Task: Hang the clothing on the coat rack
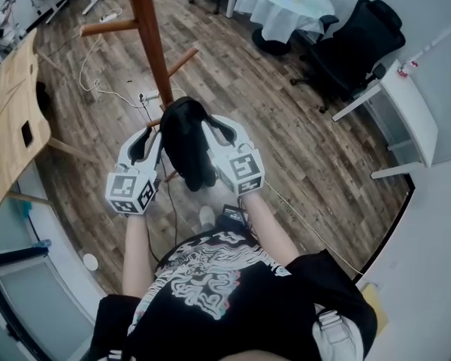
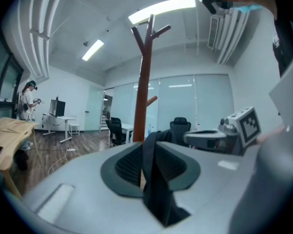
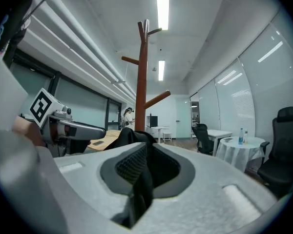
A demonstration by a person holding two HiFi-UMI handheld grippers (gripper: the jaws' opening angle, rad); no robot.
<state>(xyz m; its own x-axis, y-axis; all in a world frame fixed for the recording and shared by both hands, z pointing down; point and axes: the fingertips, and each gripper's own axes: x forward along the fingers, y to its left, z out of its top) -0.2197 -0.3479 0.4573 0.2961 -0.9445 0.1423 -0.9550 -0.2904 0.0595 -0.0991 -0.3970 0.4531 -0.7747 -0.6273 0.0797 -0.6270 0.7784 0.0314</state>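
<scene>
The person holds a black piece of clothing (image 1: pixel 186 145) up between the two grippers, just in front of the brown wooden coat rack (image 1: pixel 149 28). The left gripper (image 1: pixel 152 138) has its jaws closed on a fold of the black fabric, which runs down between its dark pads. The right gripper (image 1: pixel 219 131) grips the other side of the clothing the same way, with cloth pinched between its jaws. The clothing bunches between the two grippers and hangs below them, above the wood floor (image 1: pixel 286 126). It is near the rack's pole, but not on any of its pegs. A black office chair (image 1: pixel 357 43) and a round white-covered table (image 1: pixel 286 10) stand well apart.
</scene>
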